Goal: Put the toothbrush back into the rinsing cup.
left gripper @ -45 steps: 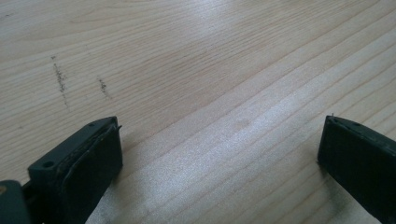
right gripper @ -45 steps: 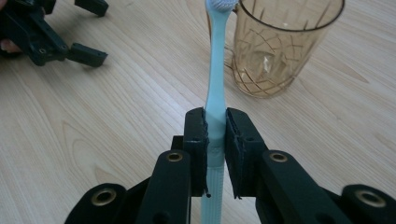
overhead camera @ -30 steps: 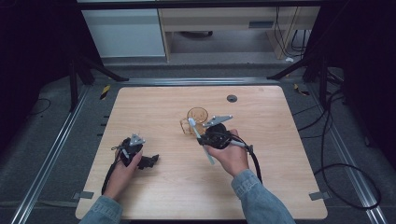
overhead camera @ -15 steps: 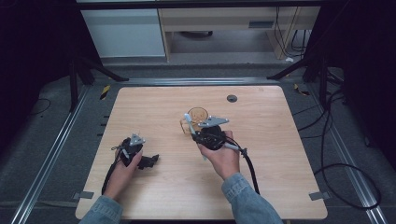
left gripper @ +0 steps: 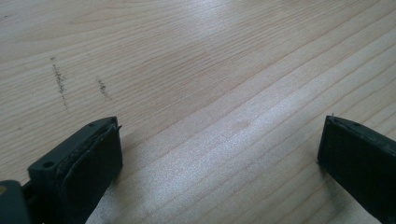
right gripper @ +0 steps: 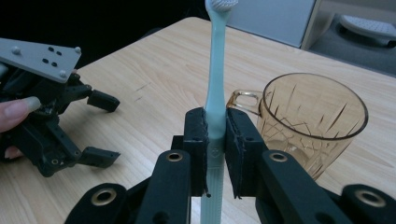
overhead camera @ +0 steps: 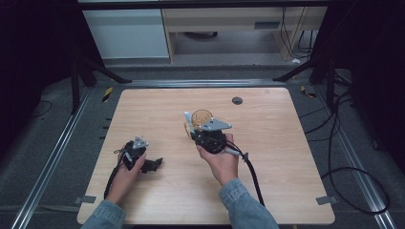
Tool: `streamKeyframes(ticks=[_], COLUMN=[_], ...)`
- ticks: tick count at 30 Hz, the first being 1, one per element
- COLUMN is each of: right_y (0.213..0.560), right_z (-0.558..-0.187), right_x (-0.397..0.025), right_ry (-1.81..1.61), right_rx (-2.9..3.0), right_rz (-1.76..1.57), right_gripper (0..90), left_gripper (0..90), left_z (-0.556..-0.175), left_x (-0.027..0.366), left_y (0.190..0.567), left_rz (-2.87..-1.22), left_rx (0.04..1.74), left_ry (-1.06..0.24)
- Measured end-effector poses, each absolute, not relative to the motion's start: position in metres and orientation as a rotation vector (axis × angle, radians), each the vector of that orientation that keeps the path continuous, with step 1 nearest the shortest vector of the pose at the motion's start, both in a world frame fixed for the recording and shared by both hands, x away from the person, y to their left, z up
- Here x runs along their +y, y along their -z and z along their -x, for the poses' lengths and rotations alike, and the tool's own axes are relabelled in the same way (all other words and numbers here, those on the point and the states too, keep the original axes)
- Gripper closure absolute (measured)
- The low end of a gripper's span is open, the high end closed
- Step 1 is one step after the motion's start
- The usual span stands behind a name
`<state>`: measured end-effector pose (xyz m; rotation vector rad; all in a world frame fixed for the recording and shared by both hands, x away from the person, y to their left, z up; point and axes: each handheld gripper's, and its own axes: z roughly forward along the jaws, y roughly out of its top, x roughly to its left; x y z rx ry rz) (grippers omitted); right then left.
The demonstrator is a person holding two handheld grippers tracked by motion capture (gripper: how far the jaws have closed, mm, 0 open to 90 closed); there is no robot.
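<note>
The right gripper (overhead camera: 197,130) is pinching a pale green plastic toothbrush (right gripper: 215,88) between its 2 black fingers (right gripper: 196,140), which are closing narrowly on the handle just above its ribbed lower part. In the right gripper view the toothbrush is standing upright, its white bristle head (right gripper: 221,4) rising toward 12 o'clock. In the high view the toothbrush (overhead camera: 189,121) is slanting up toward 11 o'clock from the person's right hand (overhead camera: 219,155), near the middle of the light wooden bench (overhead camera: 286,143).

An amber cut-glass mug (right gripper: 310,119) with a small handle is standing upright just beside the toothbrush, at 3 o'clock of it in the right gripper view. In the high view the mug (overhead camera: 202,116) is sitting at 12 o'clock of the right gripper, very close to it.

The left gripper (overhead camera: 145,163) is resting low on the bench at 8 o'clock of the right one, well apart from it, held in the left hand (overhead camera: 128,167). Its fingers (left gripper: 84,161) are spreading wide over bare wood, holding nothing.

A small dark round grommet (overhead camera: 237,100) is lying in the bench at 1 o'clock of the mug.
</note>
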<state>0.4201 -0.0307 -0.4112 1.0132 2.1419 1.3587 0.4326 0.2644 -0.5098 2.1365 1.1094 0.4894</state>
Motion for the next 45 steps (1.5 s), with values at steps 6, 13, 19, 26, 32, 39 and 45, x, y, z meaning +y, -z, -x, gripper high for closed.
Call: streamKeyframes(ticks=[6, 13, 19, 26, 32, 39, 45], right_y=[0.411, 0.411, 0.41, 0.406, 0.402, 0.398, 0.396], right_z=[-0.42, -0.419, -0.419, -0.418, -0.421, -0.428, -0.434], right_x=[-0.031, -0.029, -0.026, -0.02, -0.017, -0.013, -0.013], right_ry=[-1.387, -1.412, -1.436, -1.479, -1.524, -1.551, -1.572], right_rx=[2.087, 2.043, 1.984, 1.91, 1.844, 1.766, 1.727], right_rz=[-1.005, -1.002, -1.005, -0.993, -0.998, -0.991, -0.98], right_gripper=[79.1, 79.1, 79.2, 79.2, 79.2, 79.2, 79.3], left_gripper=[0.0, 0.0, 0.0, 0.0, 0.0, 0.0, 0.0], left_z=[-0.433, -0.433, -0.433, -0.433, -0.433, -0.433, -0.433], left_x=[0.264, 0.264, 0.264, 0.264, 0.264, 0.264, 0.264], left_y=[0.51, 0.51, 0.51, 0.51, 0.51, 0.51, 0.51], left_rz=[-2.137, -2.136, -2.136, -2.136, -2.134, -2.131, -2.136], left_rx=[1.109, 1.11, 1.11, 1.11, 1.111, 1.112, 1.11], left_ry=[-0.489, -0.49, -0.489, -0.49, -0.489, -0.489, -0.49])
